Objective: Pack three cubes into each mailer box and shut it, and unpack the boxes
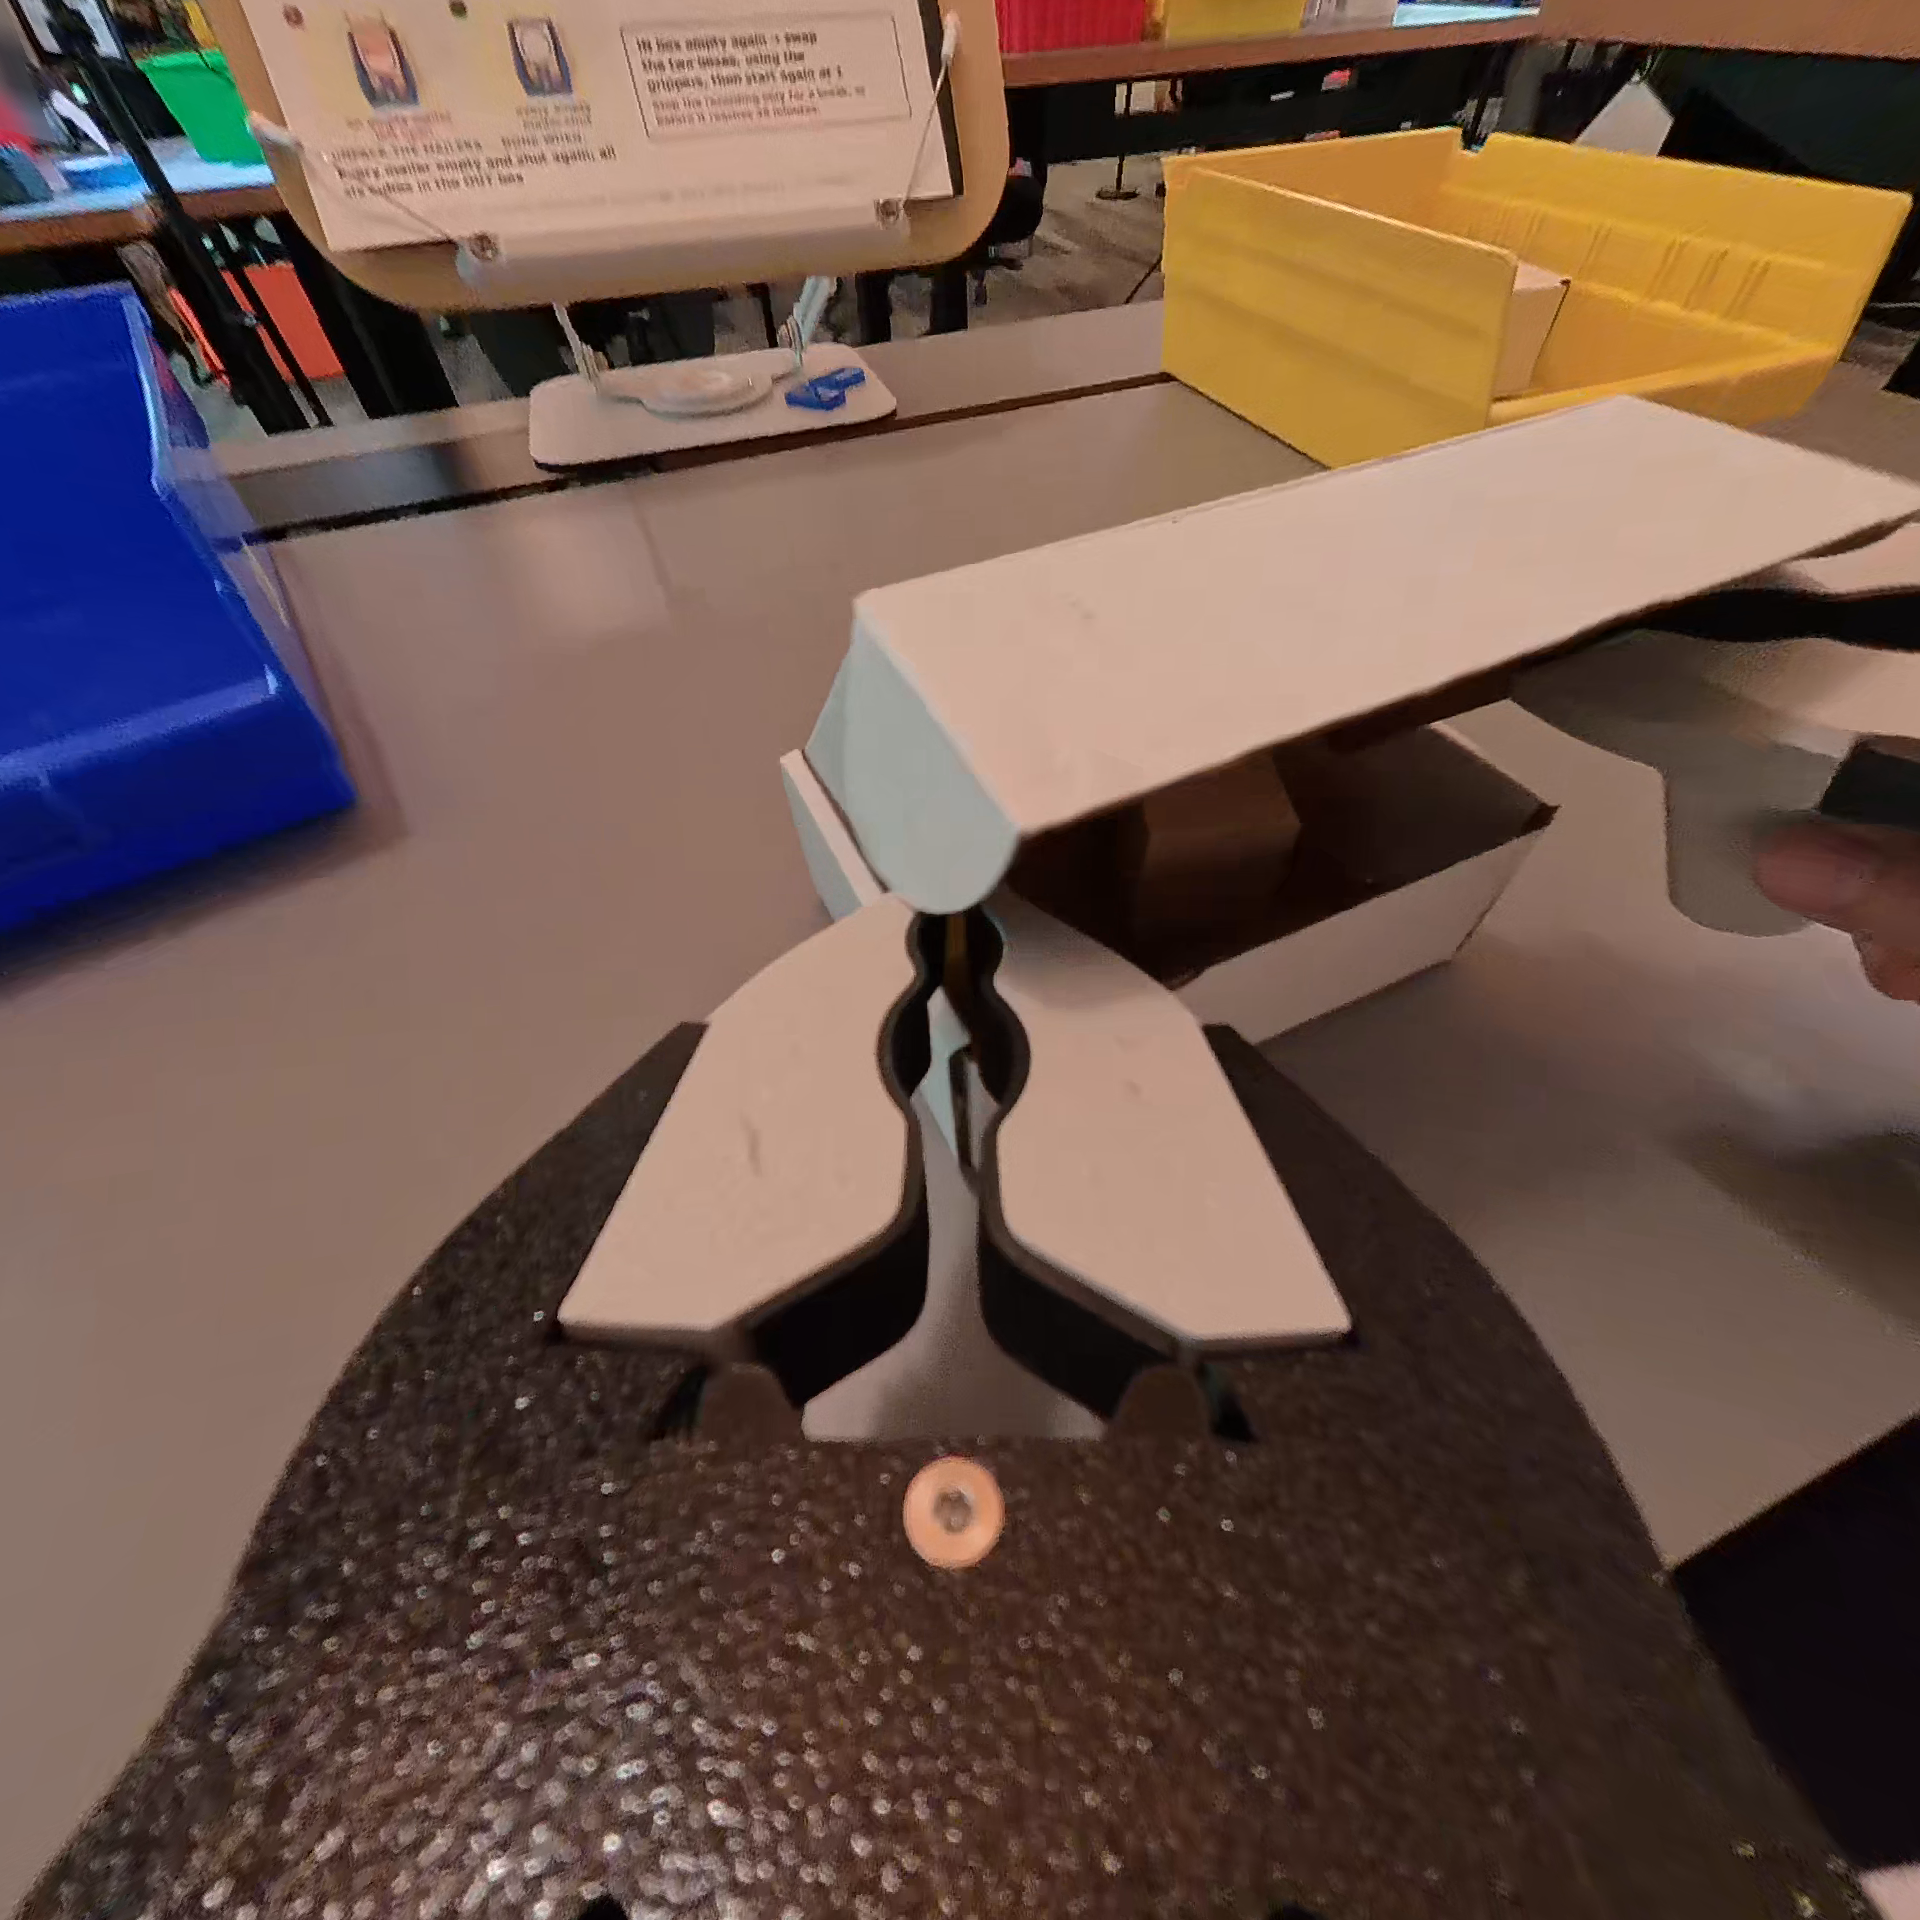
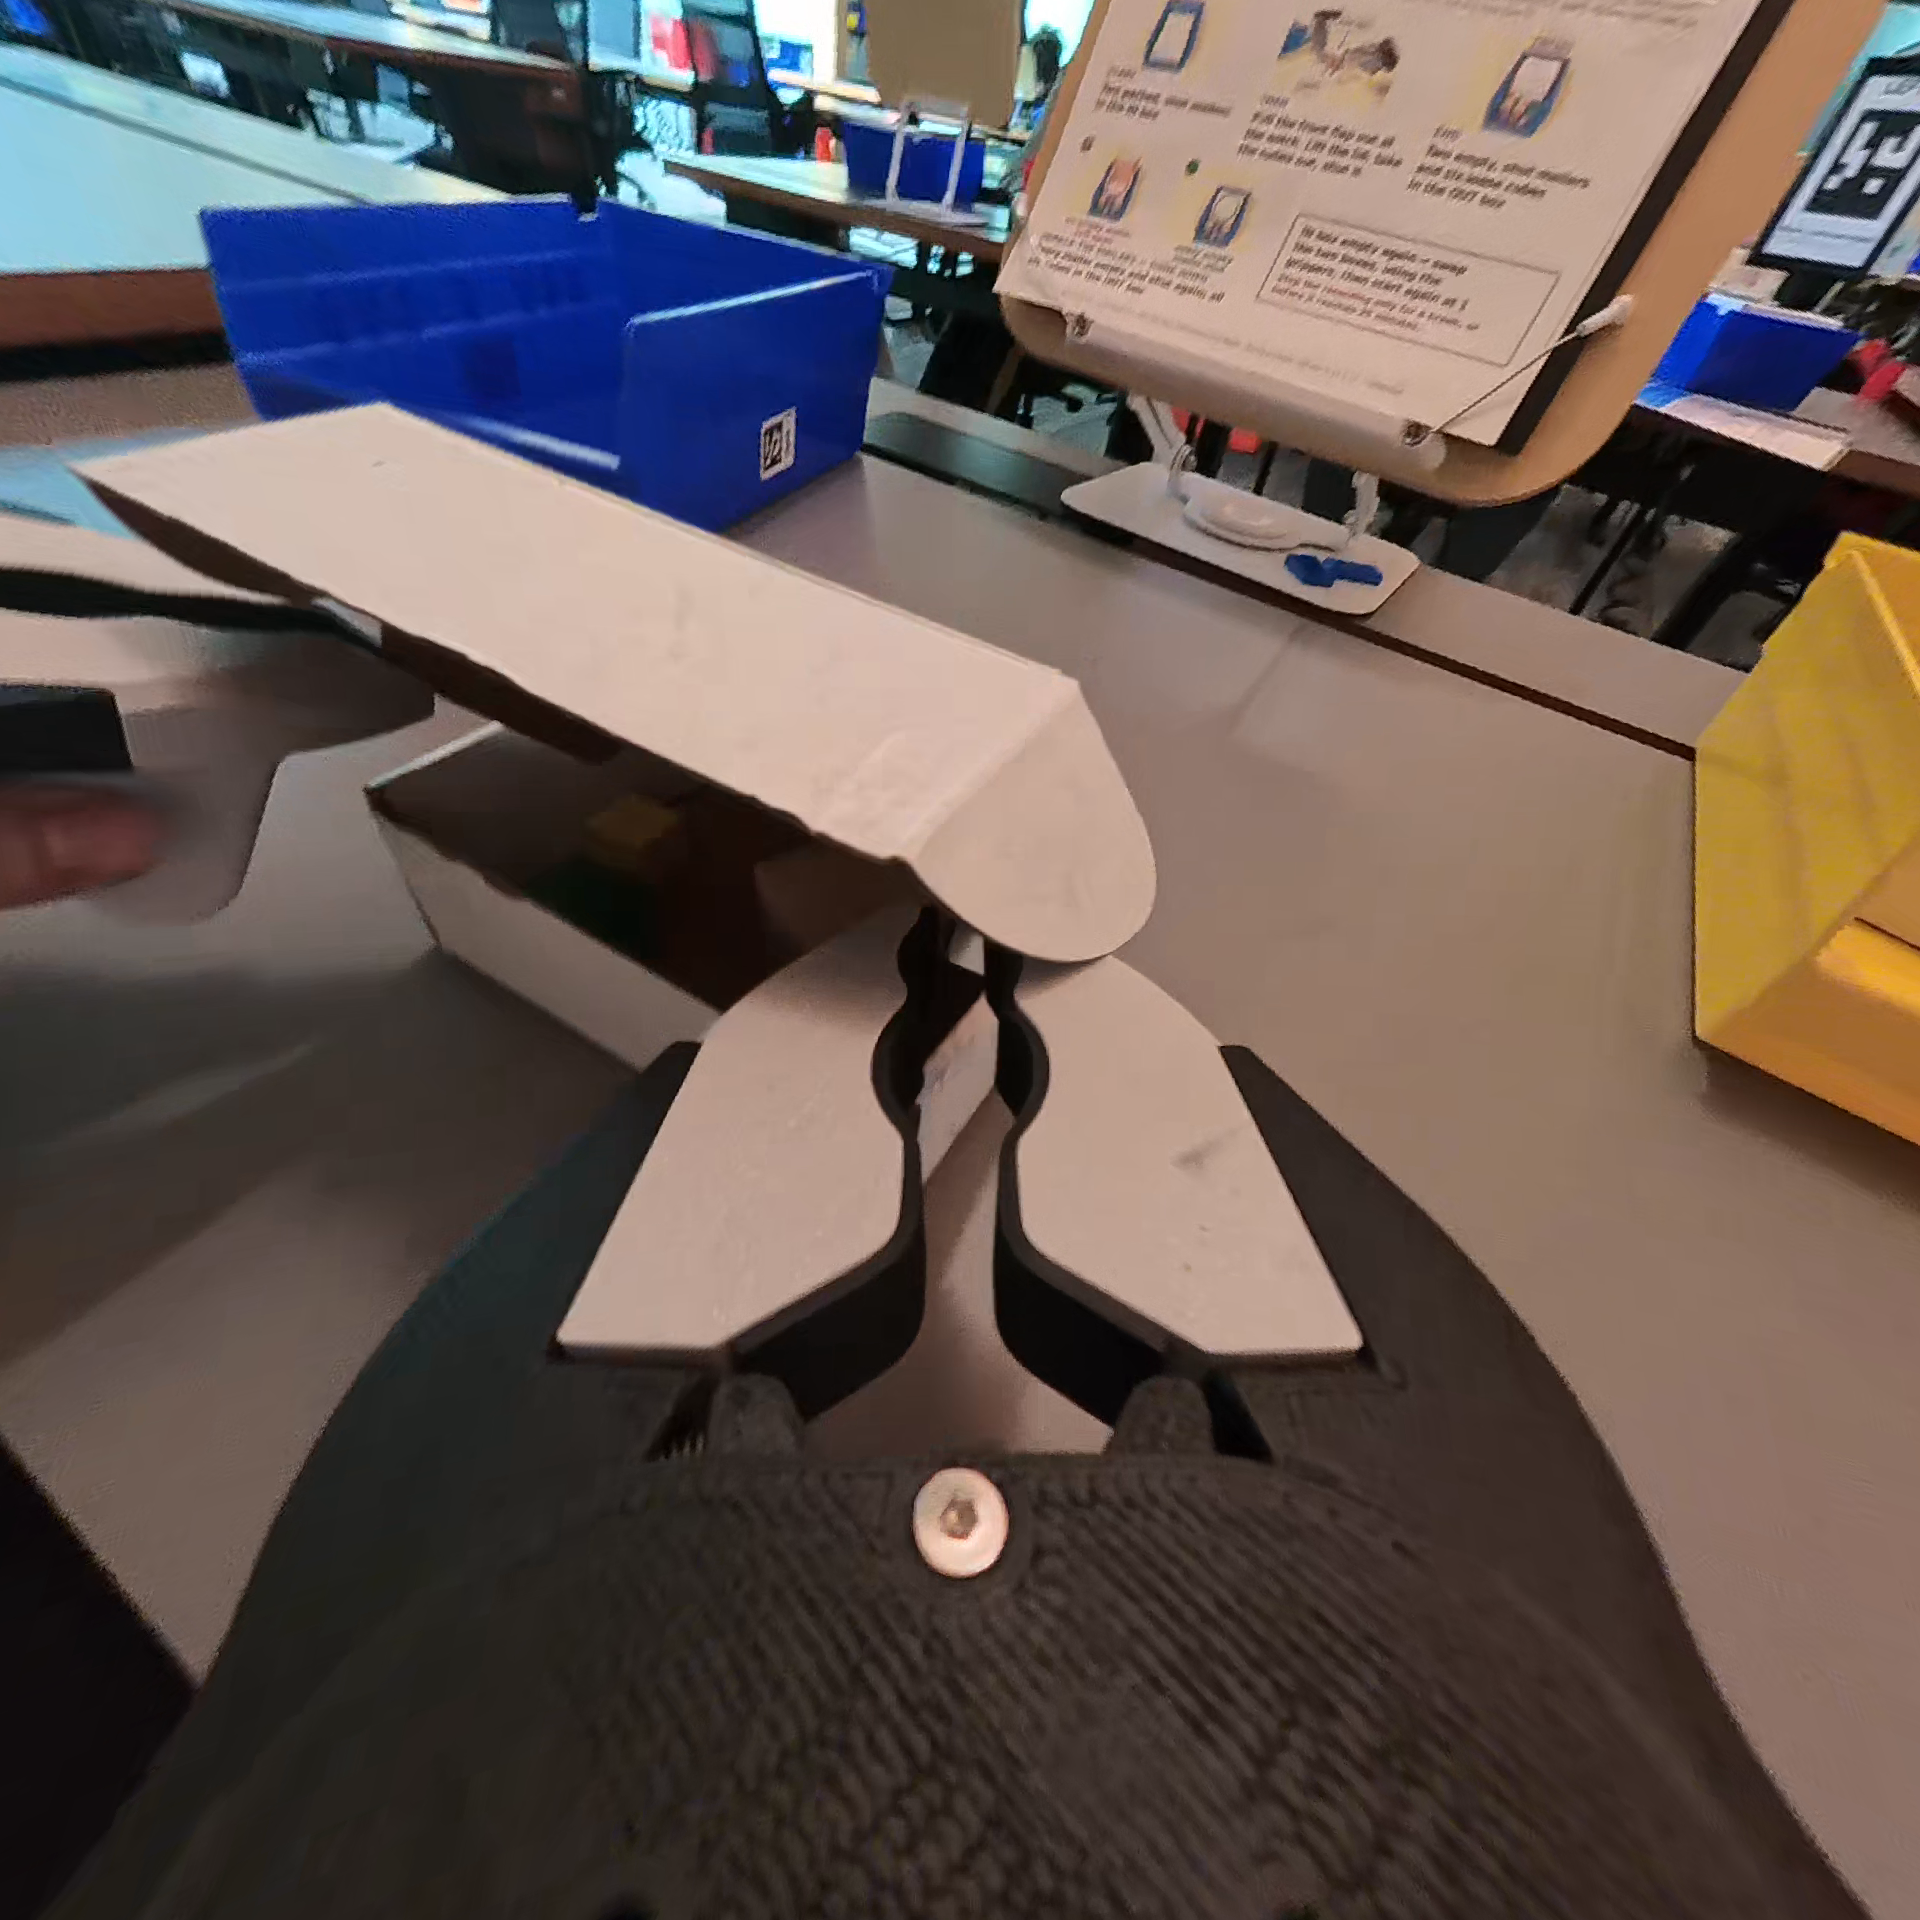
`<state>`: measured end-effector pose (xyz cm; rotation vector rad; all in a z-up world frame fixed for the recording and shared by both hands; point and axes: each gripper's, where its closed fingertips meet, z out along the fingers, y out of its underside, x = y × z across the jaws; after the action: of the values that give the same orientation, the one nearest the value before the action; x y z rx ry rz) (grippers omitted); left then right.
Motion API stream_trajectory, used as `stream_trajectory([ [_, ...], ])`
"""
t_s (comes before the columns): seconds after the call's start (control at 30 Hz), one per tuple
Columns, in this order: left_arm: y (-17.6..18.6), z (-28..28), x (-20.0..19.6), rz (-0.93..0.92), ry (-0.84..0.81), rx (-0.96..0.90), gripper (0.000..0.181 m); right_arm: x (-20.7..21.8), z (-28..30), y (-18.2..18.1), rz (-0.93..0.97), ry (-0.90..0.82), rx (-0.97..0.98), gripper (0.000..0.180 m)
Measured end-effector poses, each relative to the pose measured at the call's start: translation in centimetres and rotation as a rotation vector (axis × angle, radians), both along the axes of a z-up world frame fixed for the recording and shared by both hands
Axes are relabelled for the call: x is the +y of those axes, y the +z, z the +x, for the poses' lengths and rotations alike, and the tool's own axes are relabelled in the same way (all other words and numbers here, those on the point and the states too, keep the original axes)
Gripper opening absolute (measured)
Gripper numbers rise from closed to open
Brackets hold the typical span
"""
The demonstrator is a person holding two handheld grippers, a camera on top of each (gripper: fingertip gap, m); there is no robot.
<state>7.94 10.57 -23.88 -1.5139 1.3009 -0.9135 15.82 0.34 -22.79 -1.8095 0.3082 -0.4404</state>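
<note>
On the counter [image 1: 520, 727], both my claws, left [image 1: 951, 961] and right [image 2: 961, 951], pinch opposite end flaps of the mailer box [image 1: 1351, 935], lid [image 1: 1351, 623] half-raised between them.

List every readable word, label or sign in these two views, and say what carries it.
Instruction sheet on the tilted board: printed text beside pictures, mostly blurred; wording not copied here.
Sticker on the blue bin: too small to read.
Marker sign, right edge: black-and-white pattern, cut off.
Mailer box: no writing.

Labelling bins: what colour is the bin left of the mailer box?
Blue bin, clearest in the right wrist view.
</note>
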Motion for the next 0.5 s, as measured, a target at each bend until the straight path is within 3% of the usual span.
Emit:
stream_trajectory([
  [0.17,-0.1,-1.0,-0.6,0.003,-0.062,-0.023,0.002,-2.2,-1.2,0.6,-0.034,0.012,-0.066,0.031],
  [0.33,-0.6,-0.9,-1.2,0.029,-0.093,0.006,0.013,-1.5,-1.6,3.4,-0.282,-0.014,-0.762,0.056],
  [0.43,-0.9,-1.2,-1.7,0.078,-0.109,0.036,0.017,0.2,-1.9,3.3,-0.42,0.043,-0.979,0.045],
  [0.5,-1.1,-1.6,-1.7,0.119,-0.119,0.046,0.02,1.1,-2.3,3.4,-0.433,0.094,-1.005,0.022],
])
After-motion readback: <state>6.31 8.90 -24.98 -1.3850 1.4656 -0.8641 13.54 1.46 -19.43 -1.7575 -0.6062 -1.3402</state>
